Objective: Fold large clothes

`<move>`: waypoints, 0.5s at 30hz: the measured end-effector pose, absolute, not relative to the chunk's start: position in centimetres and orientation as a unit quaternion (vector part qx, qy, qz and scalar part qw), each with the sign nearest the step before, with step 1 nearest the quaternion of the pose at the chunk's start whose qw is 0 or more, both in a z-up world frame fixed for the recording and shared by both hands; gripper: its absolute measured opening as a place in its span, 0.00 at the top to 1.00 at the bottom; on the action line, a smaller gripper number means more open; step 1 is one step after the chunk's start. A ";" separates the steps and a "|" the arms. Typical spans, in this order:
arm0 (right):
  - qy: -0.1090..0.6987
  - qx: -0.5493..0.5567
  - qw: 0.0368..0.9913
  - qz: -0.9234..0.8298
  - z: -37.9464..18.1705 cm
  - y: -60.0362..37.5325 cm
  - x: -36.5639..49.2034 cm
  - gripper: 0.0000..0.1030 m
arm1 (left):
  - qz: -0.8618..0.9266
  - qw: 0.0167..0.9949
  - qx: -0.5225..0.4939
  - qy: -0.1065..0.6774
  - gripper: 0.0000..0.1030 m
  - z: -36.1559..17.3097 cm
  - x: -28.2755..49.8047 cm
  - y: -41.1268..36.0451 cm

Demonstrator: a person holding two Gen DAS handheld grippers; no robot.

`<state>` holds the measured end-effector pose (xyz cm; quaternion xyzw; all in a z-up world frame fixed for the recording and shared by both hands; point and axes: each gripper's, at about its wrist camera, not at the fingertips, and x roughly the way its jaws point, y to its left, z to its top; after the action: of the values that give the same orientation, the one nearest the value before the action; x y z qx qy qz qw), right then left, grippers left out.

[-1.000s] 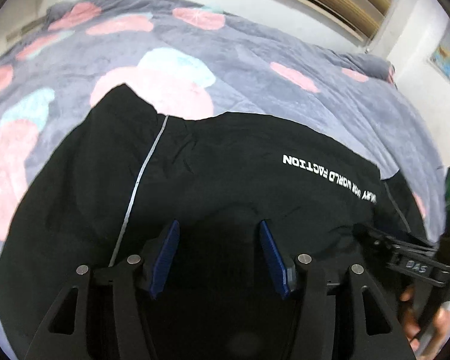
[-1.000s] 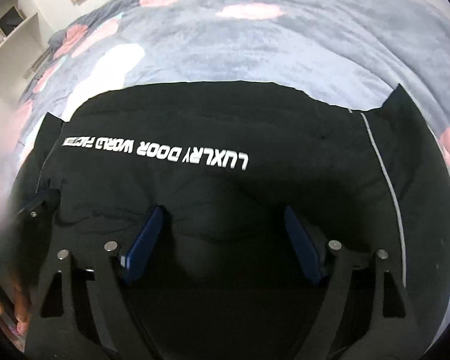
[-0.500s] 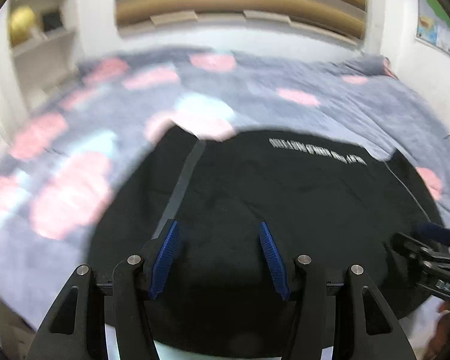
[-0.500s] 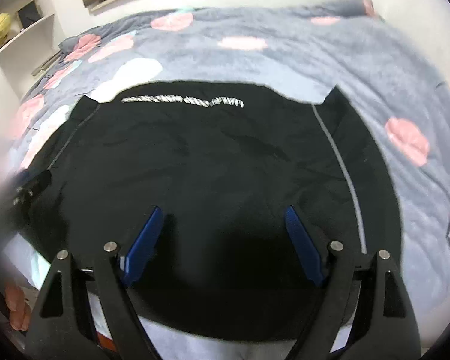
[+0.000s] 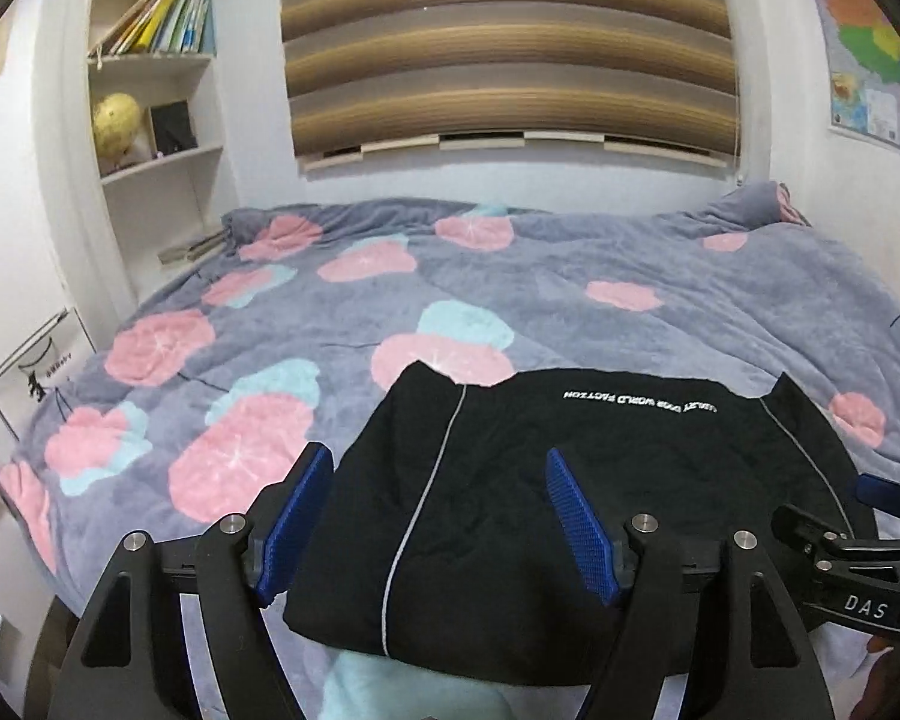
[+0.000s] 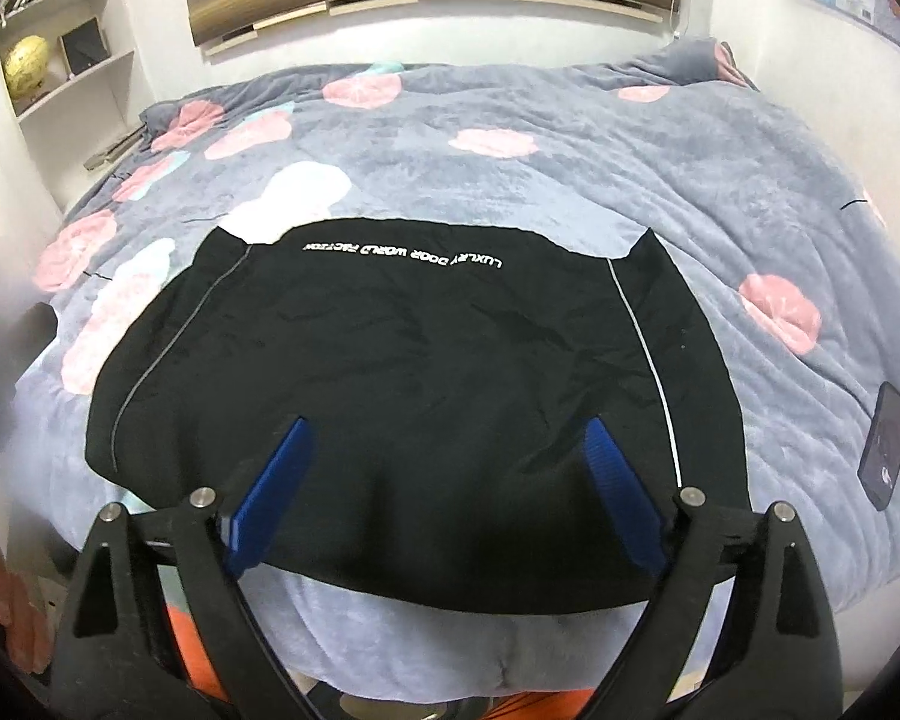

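Here both hand-held grippers (image 5: 438, 522) (image 6: 450, 480) are opening, empty, above the folded black garment (image 6: 402, 360) on fleecy bedding (image 5: 570, 300).

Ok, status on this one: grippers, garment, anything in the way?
Left gripper and right gripper opening, both empty. Black garment folded flat on bed. Phone beside it, clear.

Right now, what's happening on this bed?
A person with a claw in each hand is folding a black garment on a bed covered by a grey blanket with pink blotches. The garment lies folded near the bed's front edge, white lettering upside down at its far side. The left claw and right claw hang above it, jaws opening, gripping nothing. A phone lies to the right.
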<state>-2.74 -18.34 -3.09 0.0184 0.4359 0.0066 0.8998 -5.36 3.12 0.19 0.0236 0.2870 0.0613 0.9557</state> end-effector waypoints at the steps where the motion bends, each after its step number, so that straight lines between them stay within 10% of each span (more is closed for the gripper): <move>1: 0.434 0.017 0.901 0.006 -2.9 -18.2 -2.9 0.11 | 0.059 0.956 0.025 0.287 0.27 0.4 -5.5 3.0; 15: 0.409 -0.009 0.912 -0.001 -1.3 -16.9 -4.3 0.07 | 0.056 0.956 0.009 0.289 0.27 0.8 -6.1 2.7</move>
<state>-4.28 -16.87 -1.27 -0.0086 0.4091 -0.0007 0.9125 -6.05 2.70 0.82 0.0086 0.2887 0.0560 0.9557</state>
